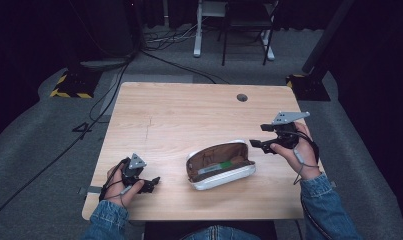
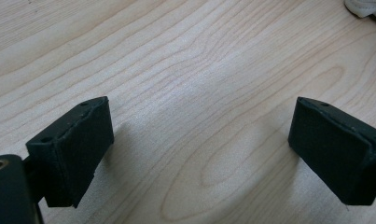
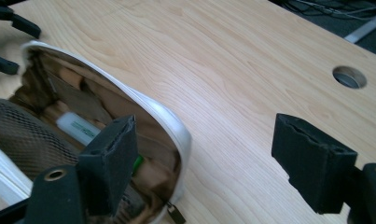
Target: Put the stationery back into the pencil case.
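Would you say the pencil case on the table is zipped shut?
No, the pencil case lies open, showing its brown lining and a white-and-green item inside.

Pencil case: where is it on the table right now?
In the high view the open pencil case lies near the table's front edge, right of centre, between the left gripper and the right gripper, nearer the right one.

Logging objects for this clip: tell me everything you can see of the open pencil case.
The pencil case is a white oblong clamshell pouch lying open on the wooden table, near the front edge, between the two grippers. Its lining looks tan or brown, with a dark mesh pocket on one half in the right gripper view. Inside lies a white item with green markings. A small zipper pull hangs at its end. Neither gripper touches it.
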Demonstrator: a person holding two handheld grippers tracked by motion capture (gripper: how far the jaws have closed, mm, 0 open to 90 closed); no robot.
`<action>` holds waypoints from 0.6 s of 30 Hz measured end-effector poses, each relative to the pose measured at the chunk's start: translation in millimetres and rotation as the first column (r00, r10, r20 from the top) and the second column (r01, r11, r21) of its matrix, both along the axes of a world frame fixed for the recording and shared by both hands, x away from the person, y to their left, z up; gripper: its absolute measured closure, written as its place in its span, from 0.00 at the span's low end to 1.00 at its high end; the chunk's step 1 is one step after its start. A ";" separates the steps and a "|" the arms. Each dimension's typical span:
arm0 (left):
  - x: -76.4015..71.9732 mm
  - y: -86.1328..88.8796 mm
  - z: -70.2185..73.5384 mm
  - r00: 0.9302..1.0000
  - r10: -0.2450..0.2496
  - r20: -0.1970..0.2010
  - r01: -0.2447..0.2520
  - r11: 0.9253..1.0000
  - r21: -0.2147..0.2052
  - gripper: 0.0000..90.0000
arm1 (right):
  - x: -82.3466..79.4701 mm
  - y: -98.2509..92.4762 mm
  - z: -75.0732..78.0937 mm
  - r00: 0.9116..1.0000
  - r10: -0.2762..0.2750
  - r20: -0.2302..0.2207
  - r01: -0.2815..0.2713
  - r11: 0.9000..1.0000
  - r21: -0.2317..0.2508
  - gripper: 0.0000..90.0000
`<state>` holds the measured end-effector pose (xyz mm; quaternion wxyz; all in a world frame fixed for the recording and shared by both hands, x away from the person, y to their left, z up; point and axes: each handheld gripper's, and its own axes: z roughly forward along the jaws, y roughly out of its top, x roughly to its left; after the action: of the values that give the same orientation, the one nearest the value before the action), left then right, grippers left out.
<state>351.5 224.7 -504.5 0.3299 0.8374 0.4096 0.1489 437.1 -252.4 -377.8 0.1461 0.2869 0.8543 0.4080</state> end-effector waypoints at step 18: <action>1.5 1.2 0.0 1.000 0.000 0.001 0.000 1.000 0.001 0.07 | 12.9 -54.1 -36.2 0.985 -0.161 -0.058 0.160 0.987 -0.023 0.23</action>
<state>353.0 225.9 -504.5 0.3295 0.8375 0.4094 0.1497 450.0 -306.6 -414.0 0.1555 0.3655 0.8360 0.3786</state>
